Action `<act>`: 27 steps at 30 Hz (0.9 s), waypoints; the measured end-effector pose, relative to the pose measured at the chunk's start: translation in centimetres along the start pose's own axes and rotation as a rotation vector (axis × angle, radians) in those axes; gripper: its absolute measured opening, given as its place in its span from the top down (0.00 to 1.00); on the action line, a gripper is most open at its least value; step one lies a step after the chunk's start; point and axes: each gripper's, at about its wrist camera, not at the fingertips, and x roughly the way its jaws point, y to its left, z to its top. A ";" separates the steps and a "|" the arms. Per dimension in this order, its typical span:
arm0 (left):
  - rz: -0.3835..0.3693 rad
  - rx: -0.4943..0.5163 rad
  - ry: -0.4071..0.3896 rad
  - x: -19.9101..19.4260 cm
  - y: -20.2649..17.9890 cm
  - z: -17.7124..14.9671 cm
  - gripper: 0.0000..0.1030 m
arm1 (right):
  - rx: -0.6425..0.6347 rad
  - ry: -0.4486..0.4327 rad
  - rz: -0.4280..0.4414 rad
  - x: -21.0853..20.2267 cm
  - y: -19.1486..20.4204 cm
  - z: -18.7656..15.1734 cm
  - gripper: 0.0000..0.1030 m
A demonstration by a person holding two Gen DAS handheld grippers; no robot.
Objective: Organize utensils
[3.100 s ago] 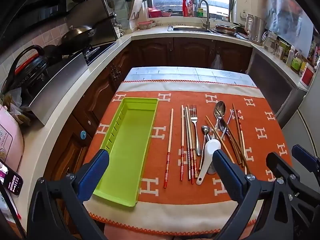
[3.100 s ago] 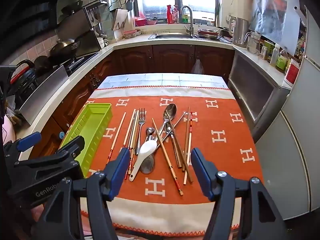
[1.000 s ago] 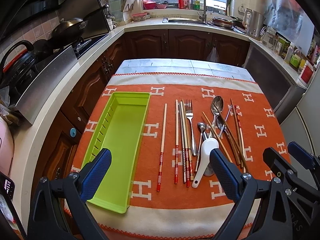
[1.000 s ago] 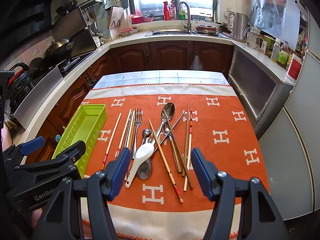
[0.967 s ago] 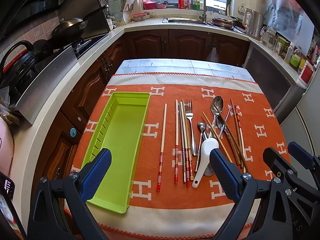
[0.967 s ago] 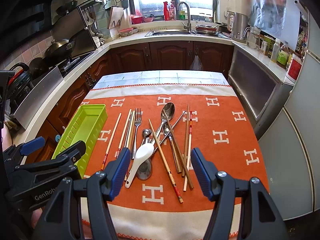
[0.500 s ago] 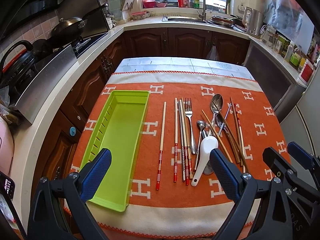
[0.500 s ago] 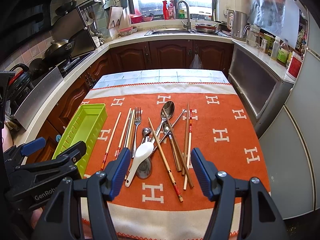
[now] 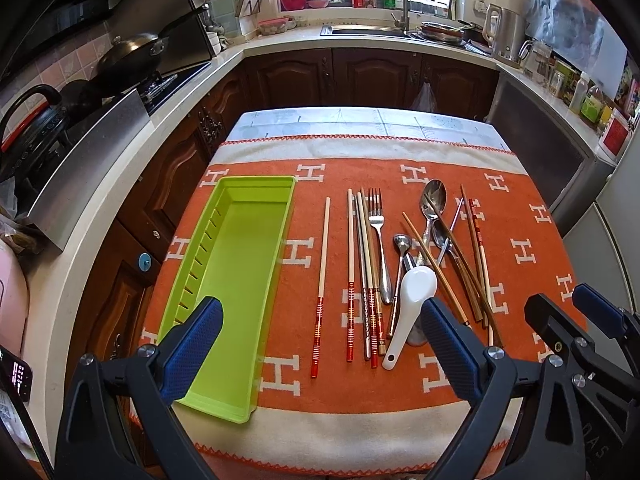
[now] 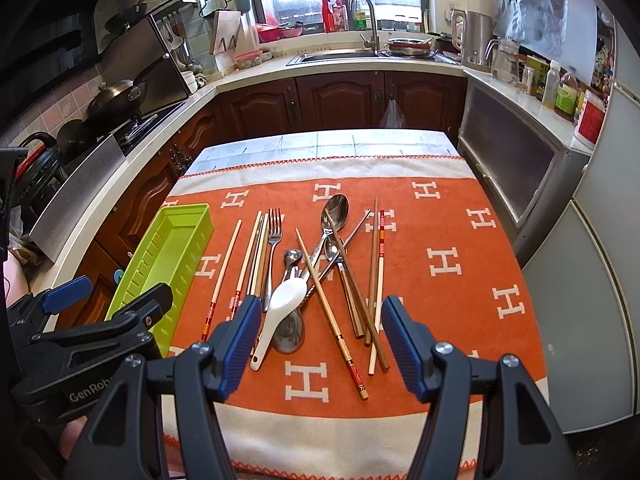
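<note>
Left wrist view: tray and utensils on cloth.
Left gripper (image 9: 320, 344) hangs with jaws wide apart, holding nothing. Green tray (image 9: 224, 394) lies left of chopsticks (image 9: 322, 264), fork (image 9: 378, 236), white spoon (image 9: 412, 294) on the orange cloth (image 9: 520, 216).

On a cloth (image 9: 520, 216) covering the table, a tray (image 9: 232, 280) lies at the left. Right of it, a lone chopstick (image 9: 322, 280), then more chopsticks (image 9: 362, 276) beside a fork (image 9: 378, 236). Farther right, spoons (image 9: 432, 204) and crossed chopsticks (image 9: 476, 256) overlap, a ladle spoon (image 9: 412, 300) nearest.

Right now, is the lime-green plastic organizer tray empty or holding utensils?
Empty: the lime-green plastic organizer tray shows only bare floor; every utensil lies outside on the orange cloth.
</note>
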 end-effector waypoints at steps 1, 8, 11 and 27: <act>-0.006 0.000 0.006 0.2 -0.1 0.1 0.05 | 0.005 0.005 0.005 0.1 -0.2 0.2 0.39; -0.061 0.004 -0.043 1.1 -0.2 1.6 0.05 | 0.020 0.037 0.013 1.9 -2.6 1.3 0.45; -0.073 0.026 -0.054 1.5 -0.8 2.8 0.05 | 0.022 0.089 0.021 3.3 -4.3 2.0 0.50; -0.351 -0.024 0.248 12.7 -5.9 5.4 0.53 | 0.065 0.308 0.229 13.2 -8.6 3.2 0.73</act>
